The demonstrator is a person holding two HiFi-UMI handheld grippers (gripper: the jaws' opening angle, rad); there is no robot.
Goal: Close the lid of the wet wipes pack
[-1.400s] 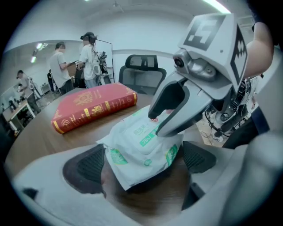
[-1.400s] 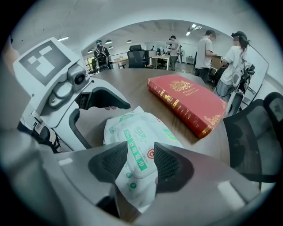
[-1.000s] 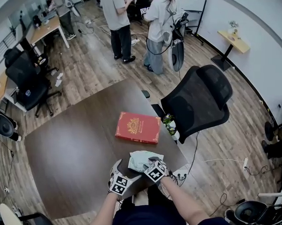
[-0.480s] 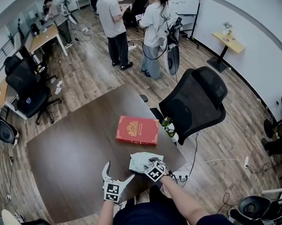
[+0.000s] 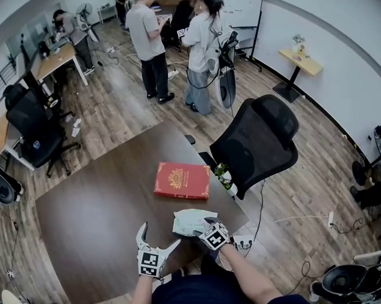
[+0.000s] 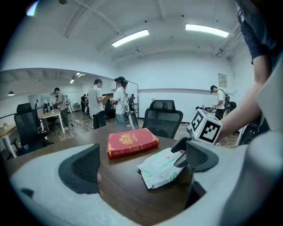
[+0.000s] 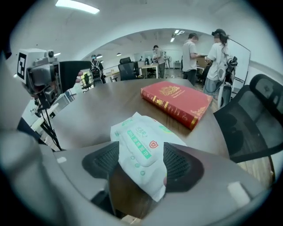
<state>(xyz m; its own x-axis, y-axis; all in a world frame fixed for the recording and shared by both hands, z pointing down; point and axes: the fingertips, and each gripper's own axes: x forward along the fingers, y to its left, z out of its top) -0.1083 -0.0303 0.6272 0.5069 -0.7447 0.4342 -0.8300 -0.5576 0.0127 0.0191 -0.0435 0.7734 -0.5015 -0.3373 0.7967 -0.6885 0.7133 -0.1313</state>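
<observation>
The white and green wet wipes pack lies flat near the front right edge of the brown table, its lid flap down. My right gripper points down at the pack's near end. Its jaws are opening, and the pack sits between the two pads without a clear squeeze. My left gripper hangs above the table to the left of the pack, open with nothing in it. In the left gripper view the pack lies ahead and to the right.
A red hardcover book lies on the table just beyond the pack. A black office chair and a small potted plant stand at the table's right edge. Several people stand far behind.
My left gripper has pulled away from the pack, up and to the left. My right gripper stays at the pack and its jaws have widened.
</observation>
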